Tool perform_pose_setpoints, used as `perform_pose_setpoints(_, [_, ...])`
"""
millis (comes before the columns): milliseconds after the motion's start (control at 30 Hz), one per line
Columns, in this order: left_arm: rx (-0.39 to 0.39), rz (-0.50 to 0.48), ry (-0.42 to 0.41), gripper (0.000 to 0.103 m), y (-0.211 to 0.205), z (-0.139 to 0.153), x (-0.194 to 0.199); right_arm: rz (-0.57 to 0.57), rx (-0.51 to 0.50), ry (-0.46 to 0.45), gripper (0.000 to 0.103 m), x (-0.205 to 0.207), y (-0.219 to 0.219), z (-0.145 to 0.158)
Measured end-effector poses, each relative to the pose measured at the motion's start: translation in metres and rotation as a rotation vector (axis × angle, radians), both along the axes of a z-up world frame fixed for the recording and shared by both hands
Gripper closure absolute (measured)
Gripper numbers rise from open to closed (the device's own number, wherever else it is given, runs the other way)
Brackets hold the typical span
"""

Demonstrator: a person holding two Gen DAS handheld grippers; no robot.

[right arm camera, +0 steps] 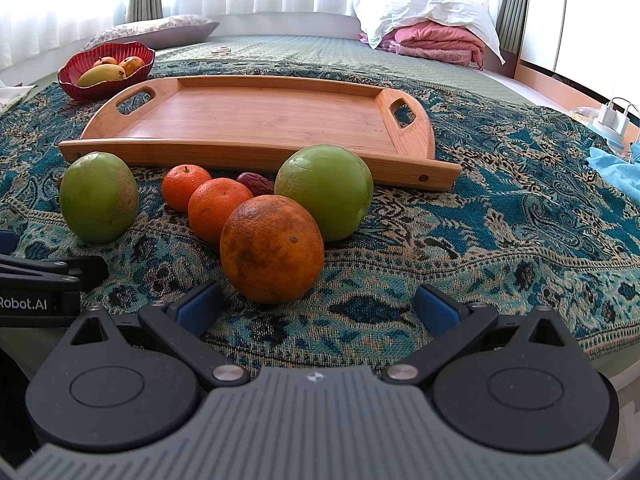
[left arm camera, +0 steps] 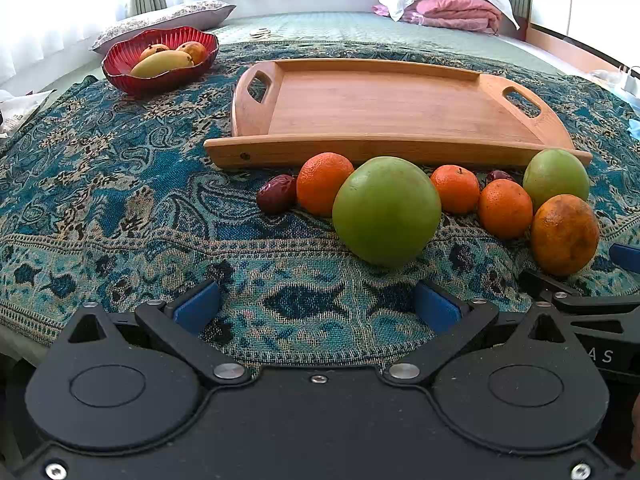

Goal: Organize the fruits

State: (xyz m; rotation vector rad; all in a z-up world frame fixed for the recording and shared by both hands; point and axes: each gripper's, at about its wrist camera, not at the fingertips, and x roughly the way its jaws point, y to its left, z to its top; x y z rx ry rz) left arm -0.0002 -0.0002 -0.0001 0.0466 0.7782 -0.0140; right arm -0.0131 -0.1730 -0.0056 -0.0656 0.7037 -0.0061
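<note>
**Fruit lined up in front of a bare wooden tray**

A blue patterned cloth (left arm camera: 120, 208) is covering the surface, and the wooden tray (left arm camera: 372, 148) is lying across it with nothing on its floor. Off to the far left, a red bowl (left arm camera: 120, 76) is sitting with a mango and two smaller orange-yellow fruits inside.

Along the tray's near rim the loose fruit is sitting on the cloth: a big green fruit (left arm camera: 386, 210), a second green fruit (left arm camera: 556, 178) further right, a blotchy orange (right arm camera: 272, 248) nearest the right tongs, three small tangerines (left arm camera: 505, 208), and two dark red dates (left arm camera: 276, 199), one half hidden behind the tangerines.

The left gripper (left arm camera: 318, 308) is hovering low with its blue pads spread wide, gripping nothing. The right gripper (right arm camera: 318, 308) is likewise gaping wide and empty, the blotchy orange just ahead of its left pad.
</note>
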Motion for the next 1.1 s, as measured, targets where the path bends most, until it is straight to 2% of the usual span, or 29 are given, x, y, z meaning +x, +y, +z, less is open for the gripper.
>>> perform_pose_setpoints(1100, [-0.002,-0.006,-0.005,0.0,0.0011,0.001,0.0022,0.0,0.001,-0.008,0.0,-0.0004,0.0019,-0.0022])
